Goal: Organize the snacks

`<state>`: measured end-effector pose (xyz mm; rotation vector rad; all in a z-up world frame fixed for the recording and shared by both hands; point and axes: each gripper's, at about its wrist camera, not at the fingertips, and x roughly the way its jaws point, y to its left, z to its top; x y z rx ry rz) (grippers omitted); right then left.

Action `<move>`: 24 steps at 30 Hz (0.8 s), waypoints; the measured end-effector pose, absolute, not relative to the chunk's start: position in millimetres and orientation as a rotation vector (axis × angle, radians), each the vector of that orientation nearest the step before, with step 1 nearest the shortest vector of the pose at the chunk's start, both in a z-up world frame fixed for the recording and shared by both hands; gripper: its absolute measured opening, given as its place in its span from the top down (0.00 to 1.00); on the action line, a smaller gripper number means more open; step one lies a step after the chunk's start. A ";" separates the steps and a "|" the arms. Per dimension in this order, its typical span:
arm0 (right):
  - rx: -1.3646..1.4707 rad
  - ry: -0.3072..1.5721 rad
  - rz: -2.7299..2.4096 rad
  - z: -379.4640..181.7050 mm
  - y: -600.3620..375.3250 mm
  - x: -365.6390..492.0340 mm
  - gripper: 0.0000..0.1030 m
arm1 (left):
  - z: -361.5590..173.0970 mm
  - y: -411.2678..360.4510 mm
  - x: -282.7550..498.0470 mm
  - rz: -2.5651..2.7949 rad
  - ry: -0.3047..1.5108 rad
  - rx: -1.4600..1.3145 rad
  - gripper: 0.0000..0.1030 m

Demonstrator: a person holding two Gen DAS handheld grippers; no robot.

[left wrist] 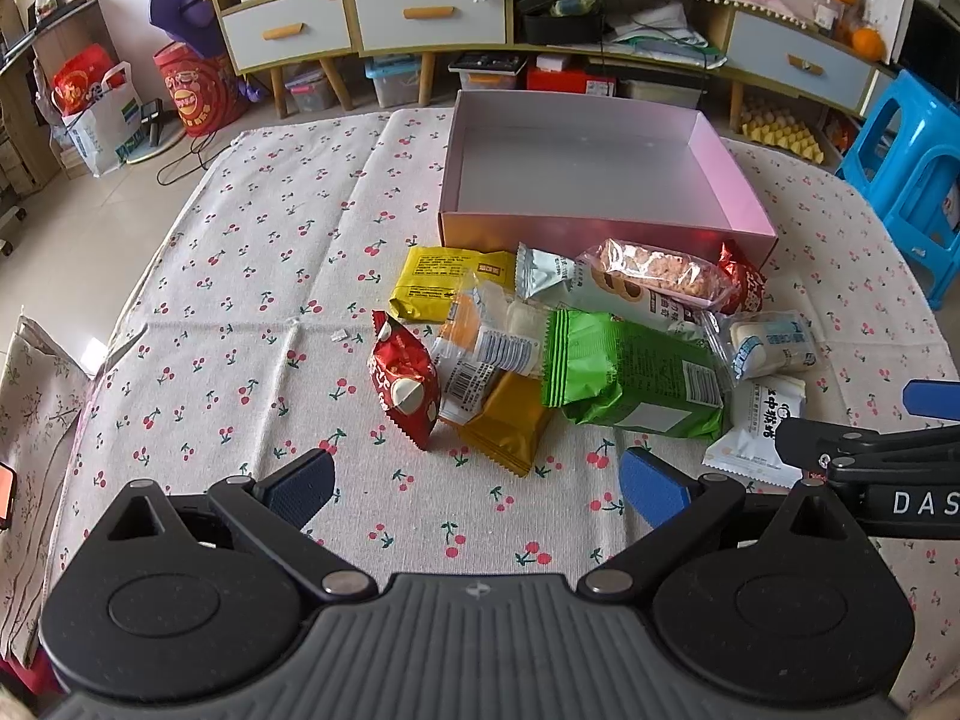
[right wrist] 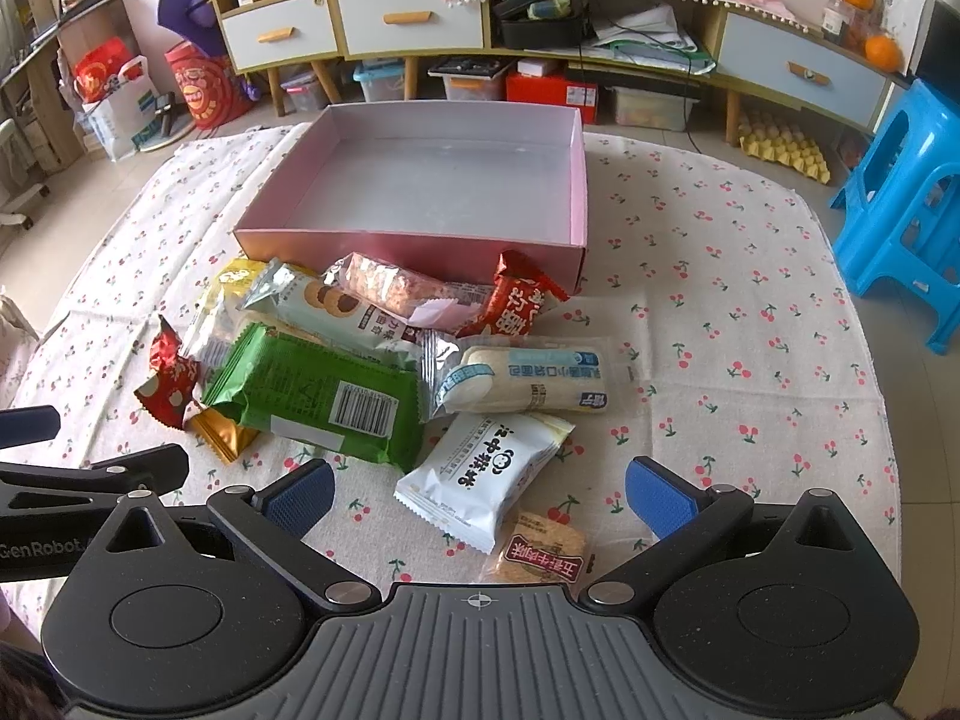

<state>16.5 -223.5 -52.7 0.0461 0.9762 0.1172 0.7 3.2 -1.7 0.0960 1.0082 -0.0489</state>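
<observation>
A pile of snack packets lies on the cherry-print cloth in front of an empty pink box (left wrist: 744, 180) (right wrist: 579, 180). It includes a green packet (left wrist: 630, 378) (right wrist: 318, 396), a red packet (left wrist: 402, 384) (right wrist: 171, 378), a yellow packet (left wrist: 441, 279), a gold packet (left wrist: 510, 426), a white packet (right wrist: 486, 474) and a bread roll packet (right wrist: 528, 381). My left gripper (left wrist: 477, 489) is open and empty, just short of the gold packet. My right gripper (right wrist: 480, 489) is open, with the white packet between its fingers and a small biscuit packet (right wrist: 540, 552) below.
The table's far edge lies just behind the box. A blue plastic stool (right wrist: 906, 210) stands at the right. Cabinets with drawers (left wrist: 420, 12), bags (left wrist: 96, 114) and storage boxes line the floor beyond. Each gripper shows at the edge of the other's view.
</observation>
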 end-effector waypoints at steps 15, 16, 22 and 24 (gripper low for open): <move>0.045 0.976 0.116 -52.6 -223.2 16.5 0.00 | -0.8 4.3 1.6 -0.049 1.011 0.093 0.02; 0.045 0.977 0.116 -52.8 -223.2 16.5 0.00 | -0.9 4.4 1.6 -0.049 1.010 0.093 0.02; 0.043 0.977 0.115 -52.5 -223.1 16.8 0.00 | -1.2 5.1 2.3 -0.047 1.013 0.092 0.02; 0.044 0.972 0.114 -51.0 -223.3 16.8 0.00 | -1.3 5.0 2.4 -0.045 1.010 0.092 0.02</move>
